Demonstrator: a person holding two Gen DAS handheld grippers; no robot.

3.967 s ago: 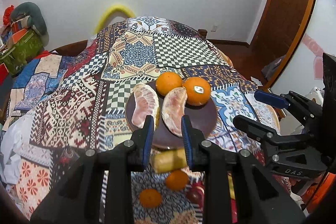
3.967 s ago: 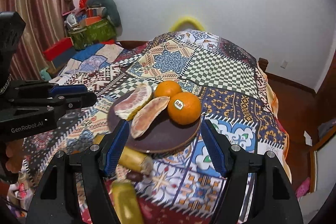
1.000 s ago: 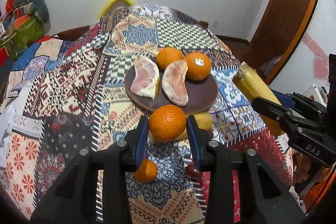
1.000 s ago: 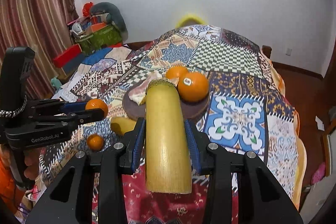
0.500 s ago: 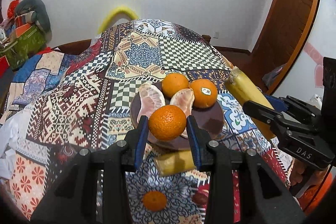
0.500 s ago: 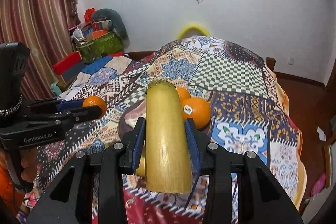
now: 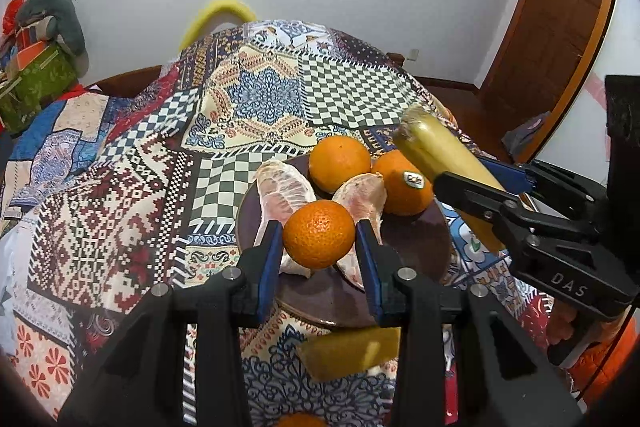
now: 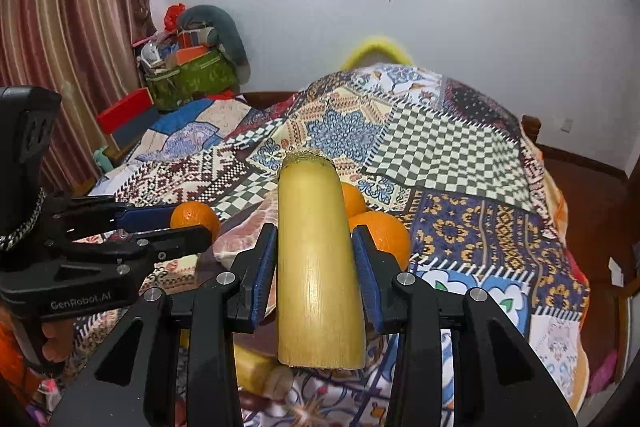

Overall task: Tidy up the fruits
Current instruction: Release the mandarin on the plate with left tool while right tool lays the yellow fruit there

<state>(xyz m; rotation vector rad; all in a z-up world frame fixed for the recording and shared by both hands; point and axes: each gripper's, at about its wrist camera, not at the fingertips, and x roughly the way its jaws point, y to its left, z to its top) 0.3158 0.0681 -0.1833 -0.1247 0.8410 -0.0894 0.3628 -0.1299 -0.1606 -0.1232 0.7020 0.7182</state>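
Note:
My left gripper (image 7: 319, 239) is shut on a small orange (image 7: 319, 234) and holds it above the near part of a dark round plate (image 7: 416, 251). The plate holds two pomelo wedges (image 7: 282, 193) and two oranges (image 7: 340, 163). My right gripper (image 8: 314, 247) is shut on a yellow sugarcane piece (image 8: 316, 267), held over the plate's right side; it also shows in the left wrist view (image 7: 440, 163). The left gripper with its orange (image 8: 195, 217) shows at the left of the right wrist view.
A patchwork cloth (image 7: 256, 95) covers the table. A second yellow cane piece (image 7: 352, 351) and another small orange (image 7: 298, 419) lie on the cloth in front of the plate. A wooden door (image 7: 560, 27) stands at the right; clutter (image 8: 188, 67) lies beyond the table's left.
My left gripper picked up a small orange and carried it forward over the plate. My right gripper picked up the cane piece and moved it toward the plate.

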